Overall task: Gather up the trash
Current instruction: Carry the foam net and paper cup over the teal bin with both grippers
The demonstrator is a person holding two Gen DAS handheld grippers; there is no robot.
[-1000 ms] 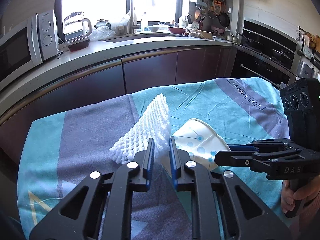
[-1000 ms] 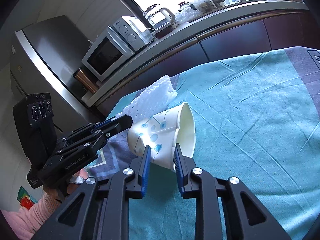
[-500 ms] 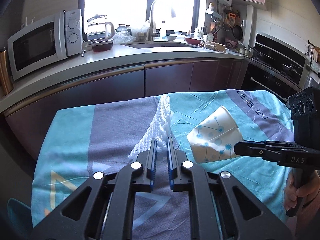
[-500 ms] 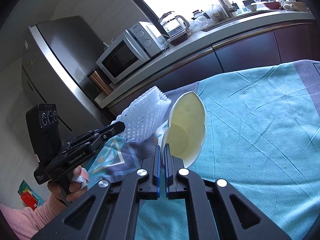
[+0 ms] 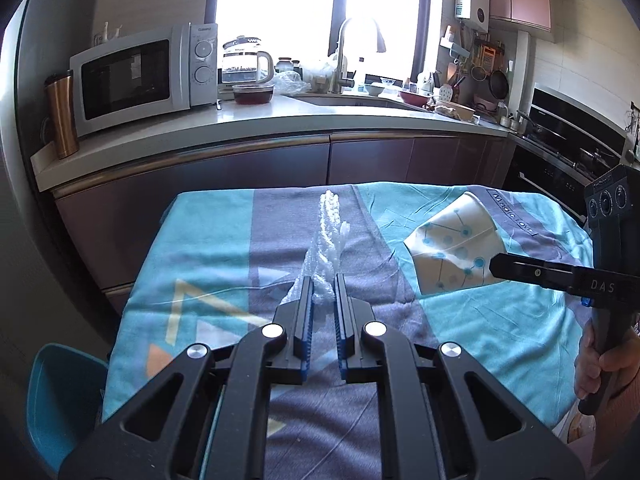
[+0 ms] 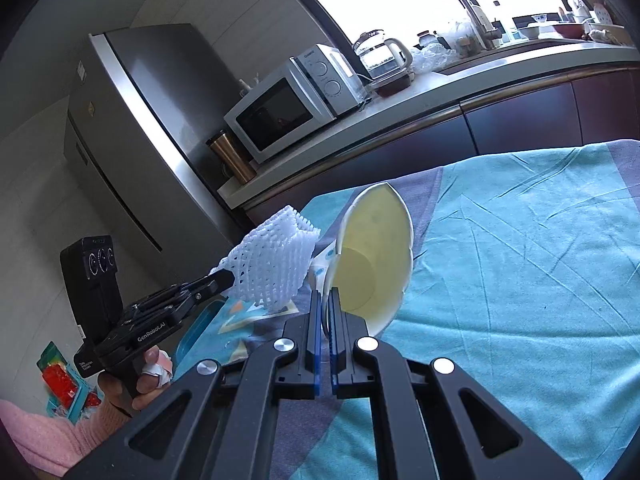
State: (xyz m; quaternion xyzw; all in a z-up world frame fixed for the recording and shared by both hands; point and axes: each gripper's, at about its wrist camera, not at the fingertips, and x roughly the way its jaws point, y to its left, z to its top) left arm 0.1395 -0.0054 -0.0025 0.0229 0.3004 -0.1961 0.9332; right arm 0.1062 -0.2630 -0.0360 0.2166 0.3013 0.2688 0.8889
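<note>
Now the left gripper [image 5: 323, 280] is clamped on the near end of a white foam net sleeve [image 5: 329, 240], which is held clear above the cloth-covered bench [image 5: 208, 248]. To its right, the right gripper [image 6: 325, 300], whose jaws have just been closing, is pinched tight on the rim of a crushed paper cup [image 6: 372, 256] with blue dots, also lifted off the cloth, its mouth turned toward the right wrist camera.

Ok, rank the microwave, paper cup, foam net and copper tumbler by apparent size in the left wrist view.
1. microwave
2. paper cup
3. foam net and copper tumbler: look about alike, unranked.
The cup and net are nearer the camera, so true sizes stay unsure.
</note>
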